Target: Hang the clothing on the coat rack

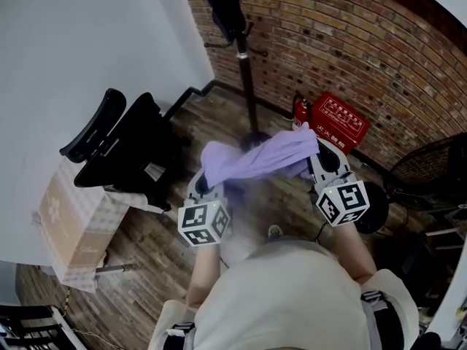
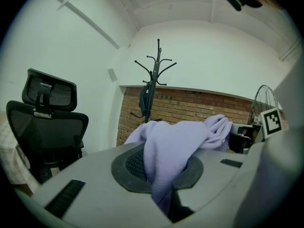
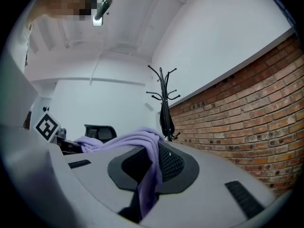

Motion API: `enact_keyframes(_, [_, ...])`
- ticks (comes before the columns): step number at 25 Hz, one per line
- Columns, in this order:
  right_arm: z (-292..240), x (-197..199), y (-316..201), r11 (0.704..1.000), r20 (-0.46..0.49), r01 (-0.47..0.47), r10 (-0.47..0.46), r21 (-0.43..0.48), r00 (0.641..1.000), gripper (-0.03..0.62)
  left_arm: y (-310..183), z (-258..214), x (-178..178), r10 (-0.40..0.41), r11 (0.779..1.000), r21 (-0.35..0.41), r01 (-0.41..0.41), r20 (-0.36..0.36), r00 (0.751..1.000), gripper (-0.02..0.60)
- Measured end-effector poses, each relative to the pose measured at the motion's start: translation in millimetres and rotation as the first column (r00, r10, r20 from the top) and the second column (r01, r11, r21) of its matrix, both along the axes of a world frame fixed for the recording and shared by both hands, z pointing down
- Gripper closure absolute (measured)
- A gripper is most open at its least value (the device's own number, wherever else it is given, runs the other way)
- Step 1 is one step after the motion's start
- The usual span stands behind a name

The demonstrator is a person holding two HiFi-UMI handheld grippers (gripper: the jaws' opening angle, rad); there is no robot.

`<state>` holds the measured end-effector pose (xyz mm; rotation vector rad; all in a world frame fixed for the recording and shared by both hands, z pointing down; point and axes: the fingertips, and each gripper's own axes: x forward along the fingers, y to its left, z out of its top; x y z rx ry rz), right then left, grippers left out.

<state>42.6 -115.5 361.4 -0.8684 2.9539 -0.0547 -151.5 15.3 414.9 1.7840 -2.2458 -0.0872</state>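
Note:
A lilac garment (image 1: 259,155) hangs stretched between my two grippers. In the head view my left gripper (image 1: 206,184) is shut on its left end and my right gripper (image 1: 321,159) is shut on its right end. The cloth (image 2: 166,151) is pinched between the left jaws, and a fold of it (image 3: 149,170) is pinched between the right jaws. The black coat rack (image 1: 244,57) stands ahead against the brick wall, with a dark garment (image 1: 222,6) on it. The rack (image 2: 154,80) shows beyond the left jaws and the same rack (image 3: 164,101) beyond the right jaws.
A black office chair (image 1: 124,148) stands at the left by the white wall, with a cardboard box (image 1: 73,224) beside it. A red box (image 1: 339,122) and a fire extinguisher (image 1: 299,111) sit by the brick wall. A fan (image 1: 434,170) is at the right.

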Motion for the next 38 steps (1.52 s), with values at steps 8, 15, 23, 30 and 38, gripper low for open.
enact_keyframes(8, [-0.7,-13.8,-68.4,1.000,0.009,0.030,-0.030,0.006,1.000,0.568,-63.2,-0.1,-10.2,-0.026,1.000,0.006,0.026,0.006,1.000,0.546])
enact_keyframes(15, [-2.6,-26.5,-101.1,0.998,0.013,0.057,-0.057,0.002,0.998,0.568,-90.9,-0.7,-18.8,-0.048,0.999,-0.002,0.048,0.005,0.999,0.546])
enact_keyframes(23, [-12.8,-40.3,-127.7,0.998,0.028,0.062,-0.063,0.025,0.998,0.568,-113.3,-6.7,-30.2,-0.042,0.999,-0.006,0.042,0.020,0.999,0.546])
enact_keyframes(30, [-39.2,-61.0,-157.1,0.995,0.062,0.046,-0.052,0.093,0.997,0.568,-145.9,-32.9,-54.8,-0.020,0.999,0.041,0.018,0.052,0.998,0.546])
enact_keyframes(38, [-80.8,-87.3,-195.1,0.984,0.083,0.029,-0.045,0.177,0.996,0.568,-194.6,-71.2,-89.3,0.007,0.995,0.099,-0.018,0.103,0.995,0.546])
